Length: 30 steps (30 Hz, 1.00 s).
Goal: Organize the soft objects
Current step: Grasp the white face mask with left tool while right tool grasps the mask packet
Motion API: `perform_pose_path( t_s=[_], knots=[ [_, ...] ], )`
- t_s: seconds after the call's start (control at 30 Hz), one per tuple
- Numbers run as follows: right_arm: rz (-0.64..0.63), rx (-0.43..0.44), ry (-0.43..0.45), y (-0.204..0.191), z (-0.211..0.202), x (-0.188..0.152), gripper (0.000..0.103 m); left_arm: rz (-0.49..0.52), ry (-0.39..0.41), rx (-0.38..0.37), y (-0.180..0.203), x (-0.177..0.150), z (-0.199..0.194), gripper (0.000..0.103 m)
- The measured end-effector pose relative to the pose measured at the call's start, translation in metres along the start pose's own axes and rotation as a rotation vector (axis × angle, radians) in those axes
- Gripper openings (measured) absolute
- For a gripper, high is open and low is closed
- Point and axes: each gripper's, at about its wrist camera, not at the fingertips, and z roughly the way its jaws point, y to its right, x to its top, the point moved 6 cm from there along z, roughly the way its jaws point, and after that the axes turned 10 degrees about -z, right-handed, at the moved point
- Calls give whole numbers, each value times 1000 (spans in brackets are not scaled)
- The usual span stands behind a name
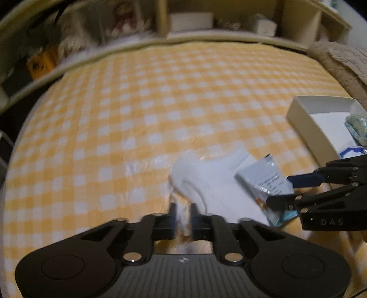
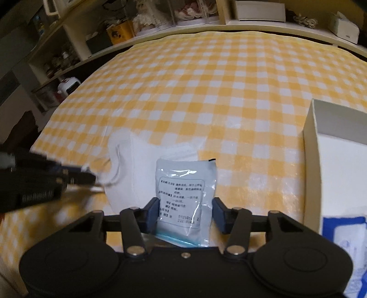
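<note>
A white face mask lies flat on the yellow checked cloth. My left gripper stands at the mask's near edge, jaws a little apart, with a blurred white strip of the mask in the gap. A pale blue sachet with printed text rests partly over the mask. My right gripper has its blue pads against the sachet's two sides and is shut on it.
A white open box sits to the right, holding a green-blue packet and a blue-and-white packet. Cluttered shelves run along the far edge. A beige plush blanket lies at the far right.
</note>
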Motion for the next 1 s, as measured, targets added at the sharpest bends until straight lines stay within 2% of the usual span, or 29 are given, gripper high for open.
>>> perform_pose_path(
  t_s=[0.03, 0.07, 0.1, 0.2, 0.33, 0.4, 0.5, 0.6, 0.73, 0.77, 0.83, 0.9, 0.93, 1.0],
  knots=[
    [-2, 3, -3, 1, -2, -2, 50, 17, 20, -3, 3, 2, -4, 48],
    [1, 8, -5, 3, -4, -5, 49, 40, 39, -14, 7, 5, -7, 62],
    [7, 11, -7, 4, -5, -6, 49, 62, 57, -31, 13, 6, -10, 67],
    [22, 19, -8, 7, -9, -10, 49, 162, 84, -91, 36, 3, -9, 67],
    [85, 34, -5, 18, -16, -16, 47, 290, 32, -86, 59, -9, 11, 69],
    [140, 56, 2, 27, -18, -18, 47, 338, 8, -74, 66, -14, 22, 78],
    [198, 65, 15, 34, -18, -15, 47, 345, 20, -98, 69, -16, 29, 88],
    [216, 60, 20, 39, -19, -15, 47, 306, 0, -126, 68, -17, 36, 91],
    [208, 49, 25, 38, -18, -12, 47, 259, -21, -152, 67, -18, 41, 90],
    [206, 47, 27, 38, -18, -12, 47, 254, -26, -152, 67, -18, 42, 86],
    [213, 53, 30, 41, -18, -10, 47, 251, -26, -160, 70, -19, 41, 77],
    [218, 54, 35, 42, -18, -8, 47, 253, -14, -178, 73, -20, 39, 61],
    [217, 53, 40, 43, -19, -7, 47, 252, -10, -188, 76, -20, 37, 57],
    [208, 46, 49, 43, -22, -5, 47, 242, -3, -194, 79, -20, 35, 42]
  ],
)
